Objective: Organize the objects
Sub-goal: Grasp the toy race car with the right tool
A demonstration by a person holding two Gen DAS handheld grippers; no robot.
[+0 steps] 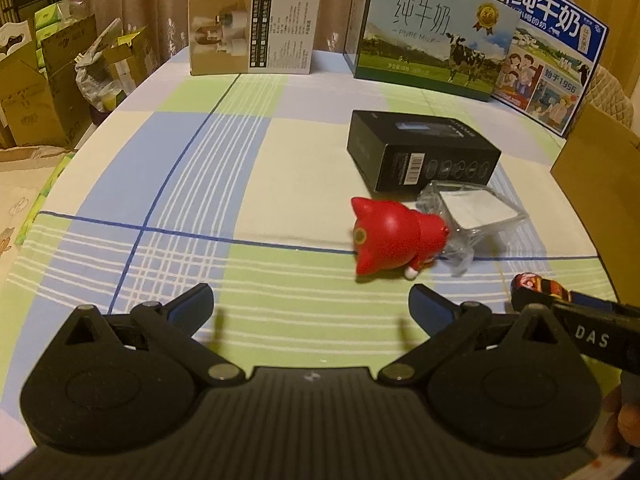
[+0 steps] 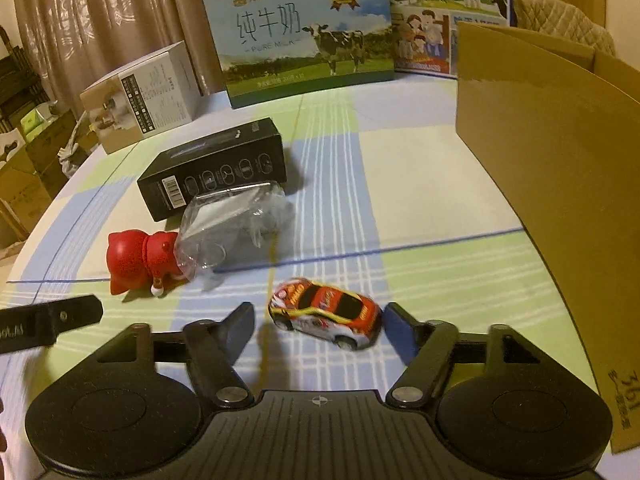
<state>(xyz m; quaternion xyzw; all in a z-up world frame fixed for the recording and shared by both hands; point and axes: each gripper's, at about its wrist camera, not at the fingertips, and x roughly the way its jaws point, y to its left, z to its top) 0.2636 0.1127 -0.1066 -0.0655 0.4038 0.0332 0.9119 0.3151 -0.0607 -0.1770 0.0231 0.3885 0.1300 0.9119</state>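
Placement: small red-and-white toy racing car [image 2: 326,314] lay on checked surface [image 2: 420,200] between right tool [image 2: 320,318] fingers, gaping, unpinched, lined up for pickup | left tool [image 1: 312,304] wide, empty, idle beside red cat figurine [image 1: 390,236].

A plaid cloth of pale green, blue, cream and lilac, crossed by dark blue lines, covers the worktop [image 1: 248,184]. The cat figure [image 1: 390,238] is glossy red. The toy car [image 2: 326,312] is red, orange, yellow and white. The oblong box [image 1: 420,154] is black; the cardboard box [image 2: 552,184] plain brown.
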